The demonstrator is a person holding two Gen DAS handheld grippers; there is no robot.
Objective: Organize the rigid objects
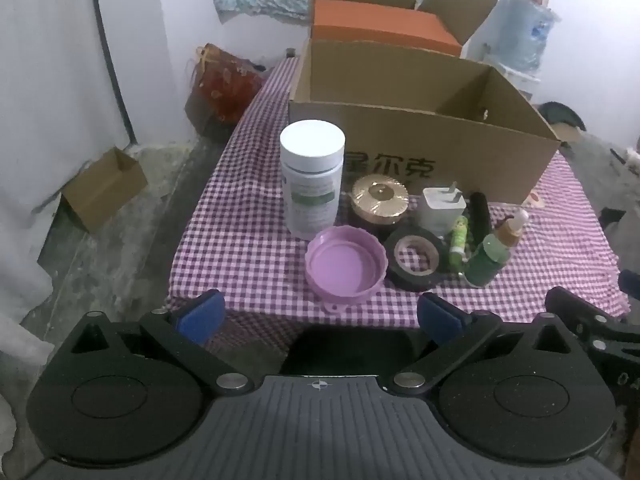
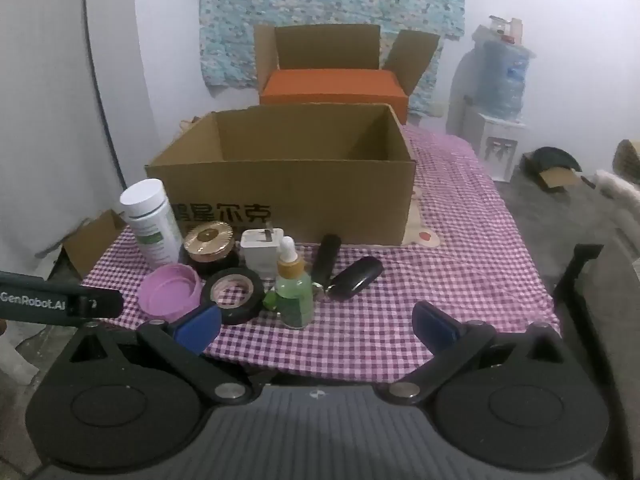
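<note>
Left gripper: the left gripper [image 1: 320, 318] is being held spread wide at the near edge of the table, nothing being gripped between its blue pads [image 1: 200, 316].
Right gripper: the right gripper [image 2: 316, 326] is likewise being held wide apart and empty, its blue pads [image 2: 198, 326] being shown short of the objects.
Table: the purple checked tablecloth [image 2: 460, 264] is being used as the surface on which everything is being kept.
Cardboard box: an open cardboard box [image 2: 288, 184] is being seen behind the small objects, its printed front wall being faced toward the grippers.
White bottle: a white capped bottle [image 1: 312, 178] is being kept upright at the left end of the cluster, just in front of the box.
Purple lid: a purple lid [image 1: 346, 266] is being shown lying hollow side up, nearest the left gripper.
Tape roll: a black tape roll [image 1: 416, 258] is being seen flat, just beside the lid.
Gold-topped jar: a dark jar with a gold top [image 1: 378, 202] is being kept behind lid and tape.
Charger: a white plug adapter [image 1: 442, 210] is being seen next to the jar.
Dropper bottle: a green dropper bottle [image 2: 294, 290] is being kept upright at the front of the cluster.
Green tube: a small green tube [image 1: 458, 238] is being seen between tape and dropper bottle.
Dark items: a black stick-like object [image 2: 326, 258] and a dark oval case [image 2: 356, 284] are being shown to the right of the dropper bottle.
Background: an orange box [image 2: 334, 88] inside a second carton is being seen behind.
</note>
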